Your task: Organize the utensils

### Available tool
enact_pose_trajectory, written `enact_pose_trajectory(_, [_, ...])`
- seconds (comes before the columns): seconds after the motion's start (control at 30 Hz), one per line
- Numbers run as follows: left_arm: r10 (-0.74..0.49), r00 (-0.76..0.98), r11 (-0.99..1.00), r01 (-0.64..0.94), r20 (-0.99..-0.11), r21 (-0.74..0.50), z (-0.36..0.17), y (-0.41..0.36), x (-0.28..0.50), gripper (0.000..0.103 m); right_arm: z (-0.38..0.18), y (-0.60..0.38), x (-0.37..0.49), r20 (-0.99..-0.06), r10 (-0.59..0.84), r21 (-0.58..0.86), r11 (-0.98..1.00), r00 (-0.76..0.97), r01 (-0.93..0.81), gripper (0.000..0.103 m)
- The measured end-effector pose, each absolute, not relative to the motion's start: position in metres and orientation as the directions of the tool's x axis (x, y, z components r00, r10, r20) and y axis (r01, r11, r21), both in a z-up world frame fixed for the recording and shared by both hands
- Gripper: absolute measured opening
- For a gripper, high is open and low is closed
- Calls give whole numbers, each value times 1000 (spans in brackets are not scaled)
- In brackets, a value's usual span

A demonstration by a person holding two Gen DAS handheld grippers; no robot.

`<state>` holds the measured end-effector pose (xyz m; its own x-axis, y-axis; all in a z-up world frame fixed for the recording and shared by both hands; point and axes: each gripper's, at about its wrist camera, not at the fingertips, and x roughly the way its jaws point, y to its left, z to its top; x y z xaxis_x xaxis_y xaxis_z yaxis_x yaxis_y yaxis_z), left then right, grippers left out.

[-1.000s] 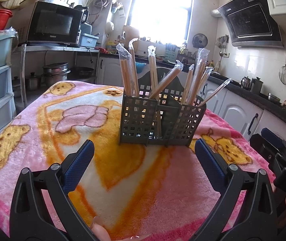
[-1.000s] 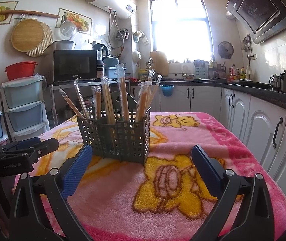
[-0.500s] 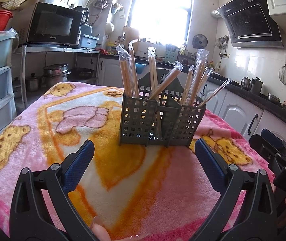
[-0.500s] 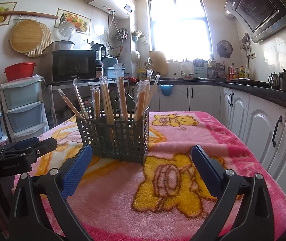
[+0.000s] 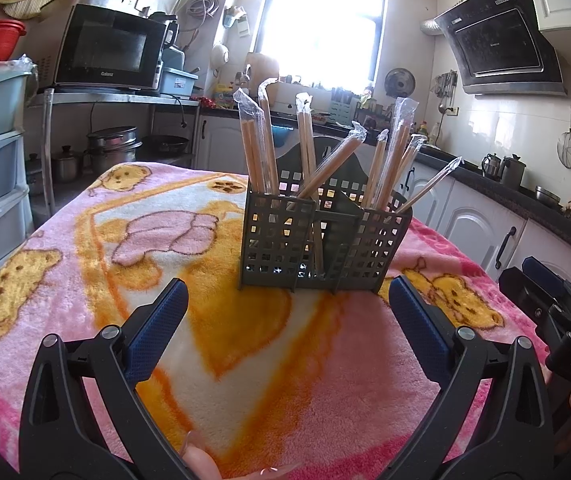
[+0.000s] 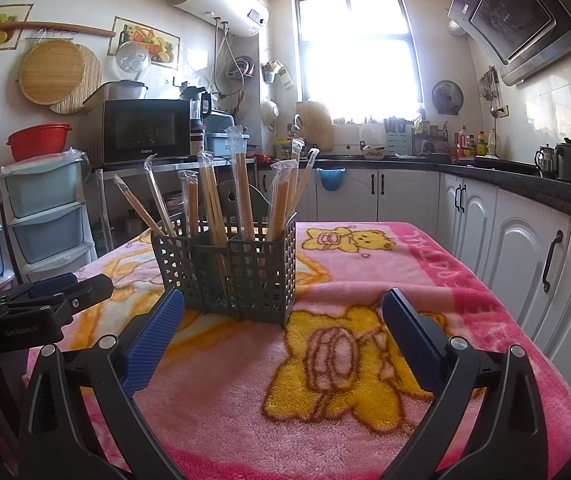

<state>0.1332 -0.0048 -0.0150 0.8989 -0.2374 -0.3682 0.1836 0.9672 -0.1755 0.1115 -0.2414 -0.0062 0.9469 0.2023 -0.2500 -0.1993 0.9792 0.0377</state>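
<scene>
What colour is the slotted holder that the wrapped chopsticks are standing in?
Dark grey-green holder; it shows best in the right wrist view.

A utensil holder [image 5: 321, 240] is set on a blanket [image 5: 213, 332] spread over the table. Wrapped chopsticks [image 5: 259, 148] are stood in its compartments, leaning outward. Behind it, a microwave [image 5: 109, 50] is placed to the left, a window [image 5: 321, 24] in the middle, and a range hood [image 5: 501, 36] to the right.

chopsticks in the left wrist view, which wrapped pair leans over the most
The wrapped pair at the right end of the grey holder: it slants far out past the holder's right corner, while the other pairs stand closer to upright.
</scene>
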Motion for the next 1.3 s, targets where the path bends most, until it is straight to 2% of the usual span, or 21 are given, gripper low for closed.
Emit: enact_pose_trajectory(1.3, [-245, 890, 966, 190, -384, -175, -19, -6, 136, 93, -7, -241, 109, -254, 185, 29, 983, 949, -183, 97])
